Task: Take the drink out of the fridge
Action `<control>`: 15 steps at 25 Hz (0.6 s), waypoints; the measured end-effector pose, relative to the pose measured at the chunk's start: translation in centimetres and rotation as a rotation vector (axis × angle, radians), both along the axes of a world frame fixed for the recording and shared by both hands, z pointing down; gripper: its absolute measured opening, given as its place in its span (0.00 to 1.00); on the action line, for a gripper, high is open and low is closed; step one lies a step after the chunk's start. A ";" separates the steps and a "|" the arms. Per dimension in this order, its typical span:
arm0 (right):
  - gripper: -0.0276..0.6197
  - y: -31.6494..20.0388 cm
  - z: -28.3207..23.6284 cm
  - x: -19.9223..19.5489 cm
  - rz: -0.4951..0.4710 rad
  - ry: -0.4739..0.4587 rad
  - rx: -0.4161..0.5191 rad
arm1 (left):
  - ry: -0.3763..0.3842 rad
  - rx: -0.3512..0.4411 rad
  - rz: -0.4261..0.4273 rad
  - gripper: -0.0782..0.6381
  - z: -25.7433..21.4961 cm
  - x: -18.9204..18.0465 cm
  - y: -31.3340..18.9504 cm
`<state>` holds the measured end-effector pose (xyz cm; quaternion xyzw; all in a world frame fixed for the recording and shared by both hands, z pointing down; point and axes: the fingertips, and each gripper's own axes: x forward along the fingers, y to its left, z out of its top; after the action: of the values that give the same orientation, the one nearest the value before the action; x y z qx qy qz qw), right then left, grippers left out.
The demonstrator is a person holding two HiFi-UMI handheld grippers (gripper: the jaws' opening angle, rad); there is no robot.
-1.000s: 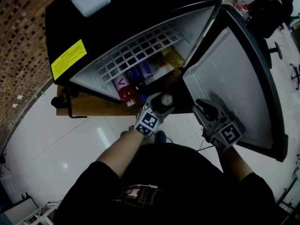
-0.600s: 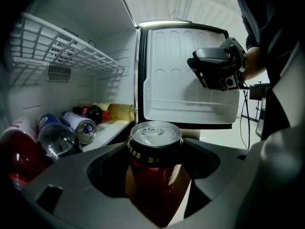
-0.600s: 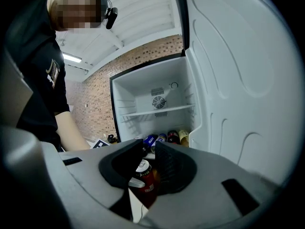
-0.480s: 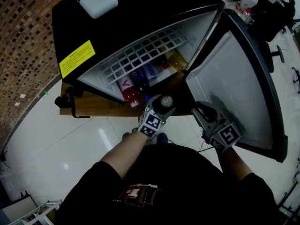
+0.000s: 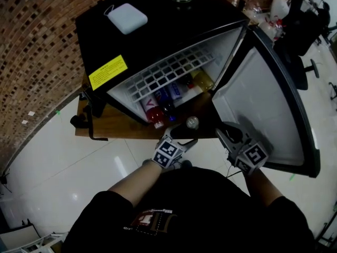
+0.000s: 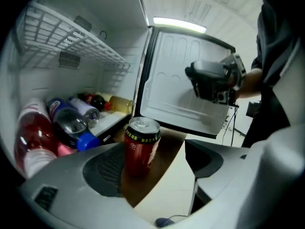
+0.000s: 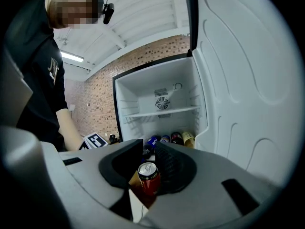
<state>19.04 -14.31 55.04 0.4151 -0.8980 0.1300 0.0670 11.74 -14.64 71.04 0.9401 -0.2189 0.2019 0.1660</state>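
Now the left gripper (image 6: 155, 175) has its jaws spread wide, having just been opening. The red can (image 6: 141, 144) stands upright between them, nearer one jaw but clamped by neither, so the can is released. It rests on the wooden bench (image 5: 113, 125) close to the front edge and toward the right end, just outside the open fridge (image 5: 105, 30). Behind it, several bottles (image 6: 71, 123) lie on their sides on the fridge floor beneath a wire shelf (image 5: 168, 70). Further right, the right gripper (image 7: 147, 159) is held close to the inner lining of the open door (image 5: 263, 104), its jaws a little apart and gripping nothing; whether it touches the lining cannot be told
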 end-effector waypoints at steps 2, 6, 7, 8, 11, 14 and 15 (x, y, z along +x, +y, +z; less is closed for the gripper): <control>0.21 -0.1 0.0 -0.6 -0.003 0.004 -0.010 | 0.071 -0.010 0.008 0.60 -2.5 -2.0 0.6; 0.21 0.5 0.2 -2.0 -0.003 -0.011 -0.017 | 0.226 -0.007 -0.009 0.42 -8.5 -8.1 2.1; 0.21 0.3 0.2 -2.5 -0.006 -0.017 -0.008 | 0.260 0.002 -0.022 0.34 -9.9 -10.0 1.8; 0.20 0.0 0.1 -3.0 -0.008 -0.025 -0.001 | 0.296 0.014 -0.037 0.28 -11.2 -12.0 1.4; 0.05 -0.2 -0.2 -5.0 -0.011 -0.071 -0.002 | 0.362 0.039 -0.090 0.15 -14.2 -18.2 0.4; 0.05 0.3 -0.7 -7.5 -0.017 -0.132 -0.019 | 0.383 0.041 -0.140 0.11 -15.6 -24.1 -0.4; 0.05 0.3 -0.9 -8.4 -0.021 -0.146 -0.018 | 0.387 0.041 -0.155 0.11 -16.0 -25.8 -0.7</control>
<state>10.64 -13.97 54.14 0.3946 -0.9035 0.1672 0.0064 -14.06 -15.37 55.04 0.9448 -0.2589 -0.0006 0.2007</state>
